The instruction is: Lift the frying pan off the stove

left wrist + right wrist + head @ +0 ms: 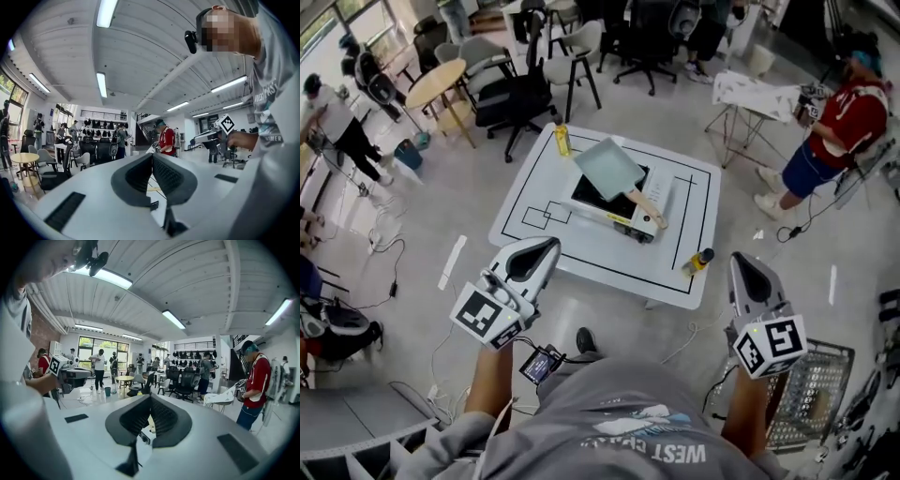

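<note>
A pale teal rectangular frying pan with a wooden handle rests on a portable stove in the middle of a white table. The handle points toward the table's near right. My left gripper is raised in front of the table's near left edge, shut and empty. My right gripper is off the near right corner, also shut with nothing in it. In the left gripper view the left gripper has its jaws together, and so has the right gripper in the right gripper view. Both are well short of the pan.
A yellow bottle stands at the table's far left corner and a small bottle at its near right edge. A wire basket sits on the floor at my right. A person in red stands far right; chairs crowd the back.
</note>
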Motion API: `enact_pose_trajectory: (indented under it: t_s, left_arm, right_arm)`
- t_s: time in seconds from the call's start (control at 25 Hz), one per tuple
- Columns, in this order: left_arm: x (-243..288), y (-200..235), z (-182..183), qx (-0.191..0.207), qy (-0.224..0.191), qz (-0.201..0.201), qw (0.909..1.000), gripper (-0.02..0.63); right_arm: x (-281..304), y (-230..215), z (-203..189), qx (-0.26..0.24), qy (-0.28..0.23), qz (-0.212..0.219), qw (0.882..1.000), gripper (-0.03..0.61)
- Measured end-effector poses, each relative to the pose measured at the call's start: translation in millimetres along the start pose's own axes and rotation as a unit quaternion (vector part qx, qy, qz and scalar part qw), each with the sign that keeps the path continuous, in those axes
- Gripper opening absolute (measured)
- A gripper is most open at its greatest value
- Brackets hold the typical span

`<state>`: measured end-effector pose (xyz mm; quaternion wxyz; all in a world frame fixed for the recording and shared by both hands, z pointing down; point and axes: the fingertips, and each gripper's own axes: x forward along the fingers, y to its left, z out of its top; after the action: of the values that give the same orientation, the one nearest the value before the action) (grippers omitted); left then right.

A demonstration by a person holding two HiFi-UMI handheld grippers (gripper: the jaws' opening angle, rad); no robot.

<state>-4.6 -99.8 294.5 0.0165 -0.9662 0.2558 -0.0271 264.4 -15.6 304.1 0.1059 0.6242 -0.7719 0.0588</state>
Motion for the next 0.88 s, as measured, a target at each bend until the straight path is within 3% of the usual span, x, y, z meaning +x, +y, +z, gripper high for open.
enact_pose_trajectory:
  t_s: [0.32,0.52,0.76,0.88]
  left_arm:
    - [9,47,-7,0.019,0.005,-0.056,0.9982,-0.002]
    - [2,78,-5,0.033,-0.006,-0.056,0.9979,-0.002]
    - [-14,108,-5,0.020,-0.035,-0.043,0.9983,-0.002]
    - [-25,121,-2,0.003,-0.031,-0.034,0.9989,-0.002]
  right_arm:
    - [30,18,-2,-0.007,0.026,-0.035,0.999,0.014]
    - [48,25,10,-0.026,0.014,-0.049,0.998,0.017]
    - [84,36,22,-0.036,0.007,-0.039,0.999,0.023]
    - [102,44,28,-0.034,0.016,-0.032,0.999,0.025]
